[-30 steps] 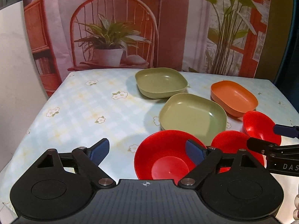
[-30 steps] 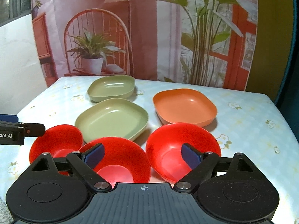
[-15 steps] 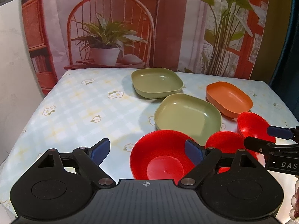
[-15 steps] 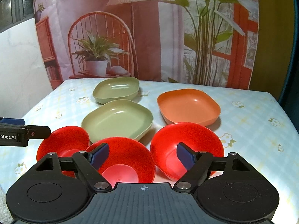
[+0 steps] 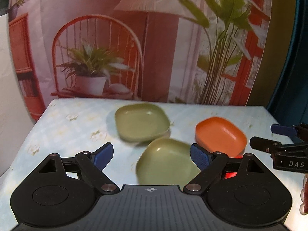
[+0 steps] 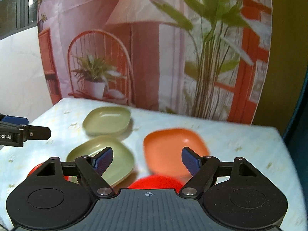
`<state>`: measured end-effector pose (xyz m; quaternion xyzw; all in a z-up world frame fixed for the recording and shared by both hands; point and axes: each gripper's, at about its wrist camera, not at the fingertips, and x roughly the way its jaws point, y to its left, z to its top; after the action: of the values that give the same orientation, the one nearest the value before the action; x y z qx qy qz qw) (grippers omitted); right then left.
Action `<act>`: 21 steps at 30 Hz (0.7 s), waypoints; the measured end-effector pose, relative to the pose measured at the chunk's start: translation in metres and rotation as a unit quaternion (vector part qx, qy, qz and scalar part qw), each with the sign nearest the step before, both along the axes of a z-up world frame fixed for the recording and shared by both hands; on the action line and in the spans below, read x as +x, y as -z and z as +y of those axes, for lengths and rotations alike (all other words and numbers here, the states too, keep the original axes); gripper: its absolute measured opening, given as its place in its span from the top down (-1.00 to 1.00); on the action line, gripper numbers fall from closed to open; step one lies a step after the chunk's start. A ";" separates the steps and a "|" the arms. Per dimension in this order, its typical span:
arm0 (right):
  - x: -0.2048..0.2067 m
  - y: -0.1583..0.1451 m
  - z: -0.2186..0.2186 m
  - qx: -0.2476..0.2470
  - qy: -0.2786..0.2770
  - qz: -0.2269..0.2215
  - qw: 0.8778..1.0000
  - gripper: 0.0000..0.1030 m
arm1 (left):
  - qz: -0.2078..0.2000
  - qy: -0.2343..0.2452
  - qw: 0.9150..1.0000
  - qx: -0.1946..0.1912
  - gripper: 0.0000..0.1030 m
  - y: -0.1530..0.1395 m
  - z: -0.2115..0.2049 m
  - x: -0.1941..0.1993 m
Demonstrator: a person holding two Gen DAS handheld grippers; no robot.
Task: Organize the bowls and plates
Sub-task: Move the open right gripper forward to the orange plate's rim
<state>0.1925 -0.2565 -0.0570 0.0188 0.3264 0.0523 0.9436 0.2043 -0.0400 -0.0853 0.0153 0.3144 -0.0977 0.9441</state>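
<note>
Both grippers up off the desk, pointing down at the dishes from the near edge, nothing held. Left gripper: jaws wide apart, only air between the blue pads, near green plate showing through the gap. Right gripper: jaws also well apart but have just been closing a bit, nothing between them; orange plate sits behind the gap.

Layout: far green plate toward the back, near green plate just in front of it and to its right, close but whether the rims touch is lost in blur. Orange plate to the right of both, apart. Red bowls at the near edge are mostly hidden under the gripper bodies; one red bowl peeks out in the right view, slivers of another at left.

My read: same-shape dishes laid out loose and unstacked so they can be nested, green on green, red in red. No stacking done yet. Jaws stay wide because plate rims need a broad pinch. Likely each hand is lining up on a plate, left on green, right on orange. Risk: shallow rims, easy to slip
</note>
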 end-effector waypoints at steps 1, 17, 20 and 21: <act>0.004 -0.004 -0.005 -0.005 0.000 -0.005 1.000 -0.47 | -0.005 0.001 1.000 0.002 -0.73 -0.003 -0.004 0.003; 0.065 -0.001 -0.069 -0.028 0.020 -0.012 0.999 -0.45 | -0.014 0.010 1.000 0.011 -0.71 -0.013 -0.058 0.072; 0.074 0.004 -0.075 -0.028 0.023 -0.011 0.999 -0.44 | -0.018 0.012 0.999 0.026 -0.71 -0.010 -0.070 0.082; 0.075 0.005 -0.076 -0.028 0.023 -0.010 0.999 -0.44 | -0.017 0.012 0.999 0.030 -0.71 -0.009 -0.073 0.085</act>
<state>0.2680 -0.3325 -0.0625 -0.0005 0.3178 0.0216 0.9479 0.2897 -0.1133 -0.0763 0.0487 0.3008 -0.0996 0.9472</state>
